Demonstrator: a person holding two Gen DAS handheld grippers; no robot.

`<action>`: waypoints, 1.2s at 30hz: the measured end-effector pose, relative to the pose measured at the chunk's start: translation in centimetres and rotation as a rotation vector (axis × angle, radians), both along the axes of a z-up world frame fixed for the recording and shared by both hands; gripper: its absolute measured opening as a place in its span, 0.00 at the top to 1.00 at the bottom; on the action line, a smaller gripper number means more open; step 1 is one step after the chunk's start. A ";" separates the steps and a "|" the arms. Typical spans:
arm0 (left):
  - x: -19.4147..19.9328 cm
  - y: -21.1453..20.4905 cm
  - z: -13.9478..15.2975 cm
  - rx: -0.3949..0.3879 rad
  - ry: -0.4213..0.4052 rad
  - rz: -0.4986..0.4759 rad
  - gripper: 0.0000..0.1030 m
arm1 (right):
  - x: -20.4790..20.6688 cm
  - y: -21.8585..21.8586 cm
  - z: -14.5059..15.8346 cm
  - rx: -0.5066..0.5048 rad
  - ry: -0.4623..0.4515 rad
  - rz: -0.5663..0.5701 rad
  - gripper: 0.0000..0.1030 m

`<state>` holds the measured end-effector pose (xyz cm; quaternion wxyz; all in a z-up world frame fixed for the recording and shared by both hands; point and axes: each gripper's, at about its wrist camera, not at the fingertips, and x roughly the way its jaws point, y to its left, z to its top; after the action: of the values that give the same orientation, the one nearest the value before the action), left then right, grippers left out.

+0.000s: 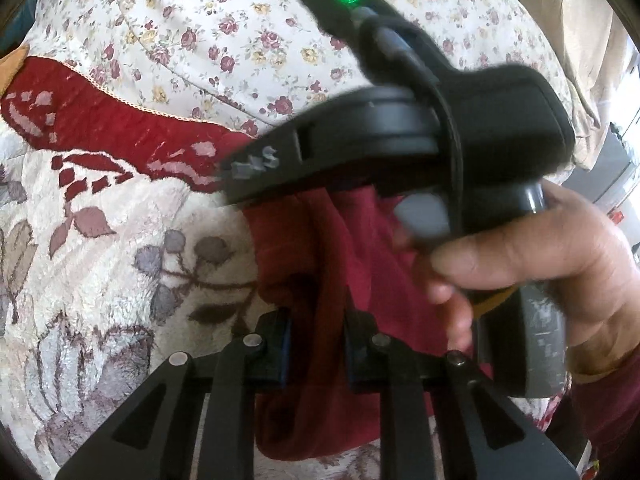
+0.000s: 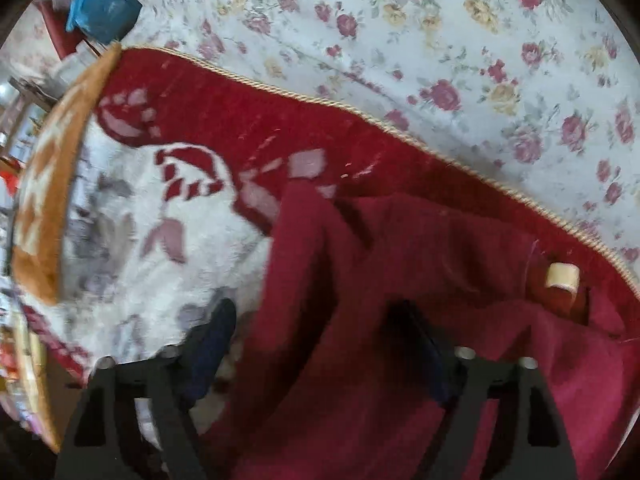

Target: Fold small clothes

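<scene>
The fleecy blanket (image 1: 100,208), cream with grey leaves and a dark red border, fills the left of both views. It serves as the work surface. A rose-print sheet (image 1: 208,28) lies beyond its corded edge.

The dark red garment (image 1: 320,248) lies bunched on the blanket at centre. Its type cannot be told; the cloth is blurred and crumpled.

The left gripper (image 1: 316,340) points down at the near part of the garment. Its jaws stand close together with a fold of the red cloth pinched between them. The pads appear to press on the fabric, though the contact line itself is in shadow.

The right gripper (image 2: 320,332), held in the person's right hand (image 1: 540,264), sits to the right and above, over the far part of the garment. Its jaws stand partly apart. Red cloth lies between the fingers (image 2: 212,336), but no clamping shows.

Step in hand, as judged: taking hold of two points of the garment before spreading or folding it. The left point is taken; the right is not.

Next move calls for: closing the right jaws on a single layer, then lifting both holds together so the cloth hangs flat, without catching the blanket pile.
</scene>
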<state>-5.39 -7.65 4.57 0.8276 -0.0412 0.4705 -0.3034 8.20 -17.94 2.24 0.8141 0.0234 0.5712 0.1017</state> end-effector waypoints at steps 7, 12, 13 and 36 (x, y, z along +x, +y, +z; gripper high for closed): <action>0.2 -0.5 -0.8 0.036 -0.005 0.011 0.73 | -0.8 -1.6 0.6 0.051 -0.033 -0.006 0.69; 0.7 -0.1 -1.2 0.052 0.005 0.035 0.62 | -0.9 -1.8 0.4 0.077 -0.036 -0.021 0.69; 0.8 0.1 -1.2 0.052 0.007 0.039 0.59 | -0.8 -1.7 0.3 0.077 -0.036 -0.022 0.69; 1.4 0.7 -2.2 0.108 0.040 0.085 0.28 | -1.0 -1.9 0.3 0.110 -0.036 -0.035 0.69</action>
<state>-3.95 -6.94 2.40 0.8311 -0.0228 0.5005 -0.2414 7.18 -19.83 2.52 0.8234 0.0764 0.5495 0.1191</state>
